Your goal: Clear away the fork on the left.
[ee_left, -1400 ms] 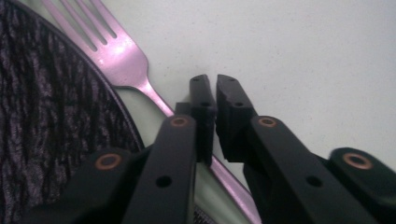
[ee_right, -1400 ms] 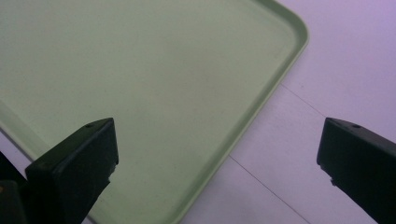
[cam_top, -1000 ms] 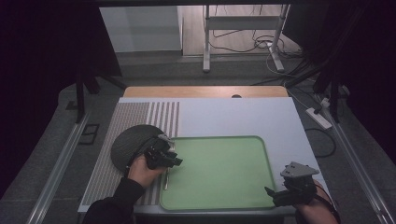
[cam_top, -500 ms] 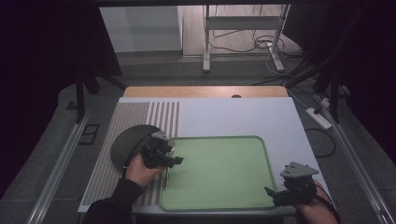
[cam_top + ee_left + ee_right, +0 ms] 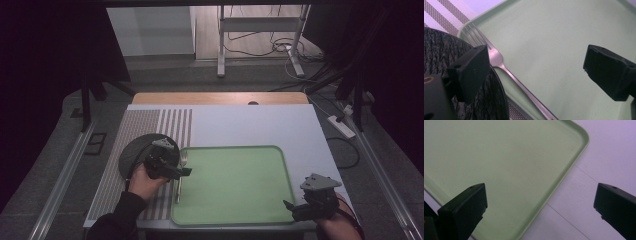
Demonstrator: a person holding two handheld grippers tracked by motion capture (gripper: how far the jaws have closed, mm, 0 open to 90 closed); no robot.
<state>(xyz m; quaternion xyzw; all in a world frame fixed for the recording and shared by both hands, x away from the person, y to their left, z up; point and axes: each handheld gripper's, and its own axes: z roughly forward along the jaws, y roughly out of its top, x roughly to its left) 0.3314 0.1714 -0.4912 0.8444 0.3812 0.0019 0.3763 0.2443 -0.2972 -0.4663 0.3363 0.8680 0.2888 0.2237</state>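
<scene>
Nearest, the right claw (image 5: pixel 292 207) hangs open over the green tray's (image 5: pixel 240 150) near right corner. Farther left, the left claw (image 5: pixel 186 172) — jaws just opened wide, gripping nothing — hovers over the fork (image 5: pixel 499 61), lying along the tray's left edge beside the dark plate (image 5: pixel 135 152).

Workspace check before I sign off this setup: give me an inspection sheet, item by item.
Surface: white table with a striped mat at its left.
Job's things: fork lies along the left edge of the green tray; dark round plate beside the tray.
Clutter: nothing seen.
Grippers: left gripper open over the fork, fingers just opened, nothing pressed; right gripper open over the tray's corner, holding nothing.
Cables: loose ones on the floor beyond the table; power strip at right.
Surroundings: dark, metal stand behind.
</scene>
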